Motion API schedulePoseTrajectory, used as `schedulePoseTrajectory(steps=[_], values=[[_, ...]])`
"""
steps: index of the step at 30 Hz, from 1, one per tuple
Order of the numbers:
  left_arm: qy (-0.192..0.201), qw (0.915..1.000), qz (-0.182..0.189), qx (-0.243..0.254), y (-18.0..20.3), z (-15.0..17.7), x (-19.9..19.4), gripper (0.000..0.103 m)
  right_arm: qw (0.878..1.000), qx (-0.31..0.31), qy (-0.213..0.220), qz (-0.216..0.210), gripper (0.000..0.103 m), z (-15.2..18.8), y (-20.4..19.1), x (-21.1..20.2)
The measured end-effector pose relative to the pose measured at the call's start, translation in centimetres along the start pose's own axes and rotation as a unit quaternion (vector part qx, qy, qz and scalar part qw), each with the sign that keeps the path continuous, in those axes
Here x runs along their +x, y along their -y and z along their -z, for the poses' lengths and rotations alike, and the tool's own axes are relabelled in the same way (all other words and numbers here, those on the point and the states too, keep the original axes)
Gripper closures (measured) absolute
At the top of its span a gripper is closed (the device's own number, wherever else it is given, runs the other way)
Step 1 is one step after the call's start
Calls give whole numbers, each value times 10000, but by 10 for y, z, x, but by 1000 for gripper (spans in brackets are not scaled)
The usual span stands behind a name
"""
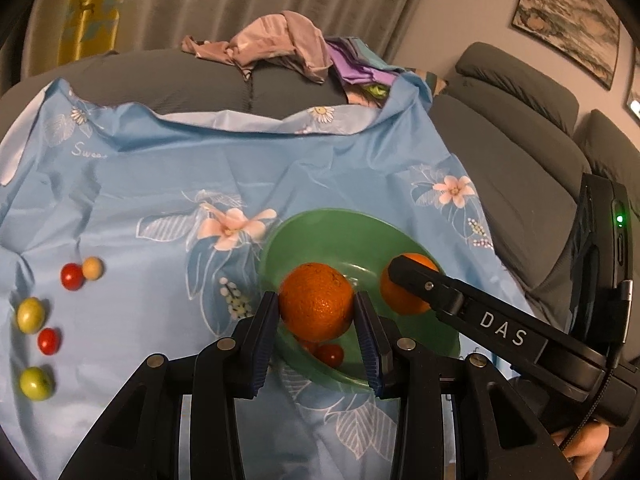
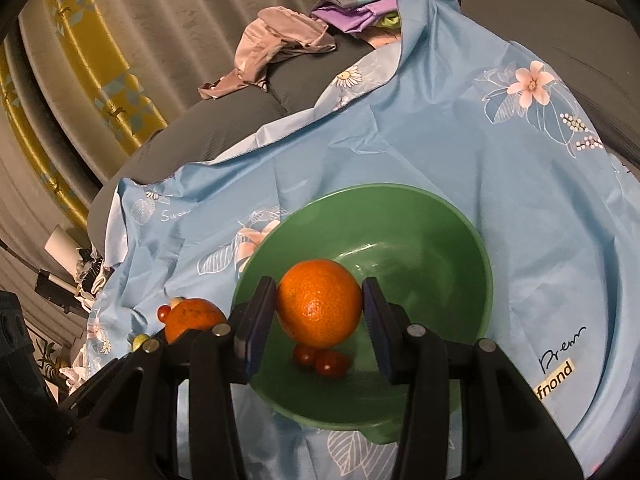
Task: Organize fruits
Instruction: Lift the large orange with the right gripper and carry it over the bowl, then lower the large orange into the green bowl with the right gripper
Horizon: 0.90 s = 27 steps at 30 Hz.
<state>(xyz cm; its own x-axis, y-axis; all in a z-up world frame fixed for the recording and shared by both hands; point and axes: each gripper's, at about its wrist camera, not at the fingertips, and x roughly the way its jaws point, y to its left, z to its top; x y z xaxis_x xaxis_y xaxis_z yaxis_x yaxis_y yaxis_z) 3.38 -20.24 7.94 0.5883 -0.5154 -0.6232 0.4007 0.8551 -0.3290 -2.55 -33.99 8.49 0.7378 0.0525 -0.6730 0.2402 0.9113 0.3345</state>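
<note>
An orange (image 1: 316,306) was clamped across its widest part by the left gripper (image 1: 316,320), and another orange (image 2: 319,303) likewise by the right gripper (image 2: 320,320), both over the green bowl (image 2: 440,216). The fruits were judged firm, fairly heavy, round and liable to roll, so a moderate grip at mid-height was thought best.

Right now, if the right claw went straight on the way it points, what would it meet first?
The right claw, shut on an orange, points into the green bowl; it would probably meet the bowl's inner wall first, though depth is unclear.
</note>
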Motion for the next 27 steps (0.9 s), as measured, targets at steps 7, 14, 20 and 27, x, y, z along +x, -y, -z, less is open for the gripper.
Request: schedulePoseTrajectory(steps=[7, 14, 20, 27], values=[[-110, 9999, 17, 42, 1, 3, 9, 65, 10000, 62, -65, 41, 58, -1, 5, 3], [-206, 9998, 34, -22, -2, 4, 17, 65, 9999, 55, -142, 75, 58, -1, 6, 8], [-309, 9995, 105, -30, 0, 8, 22, 65, 9997, 48, -198, 137, 58, -1, 7, 12], [-368, 9992, 128, 32, 5, 11, 25, 65, 9995, 9, -258, 179, 58, 0, 7, 15]])
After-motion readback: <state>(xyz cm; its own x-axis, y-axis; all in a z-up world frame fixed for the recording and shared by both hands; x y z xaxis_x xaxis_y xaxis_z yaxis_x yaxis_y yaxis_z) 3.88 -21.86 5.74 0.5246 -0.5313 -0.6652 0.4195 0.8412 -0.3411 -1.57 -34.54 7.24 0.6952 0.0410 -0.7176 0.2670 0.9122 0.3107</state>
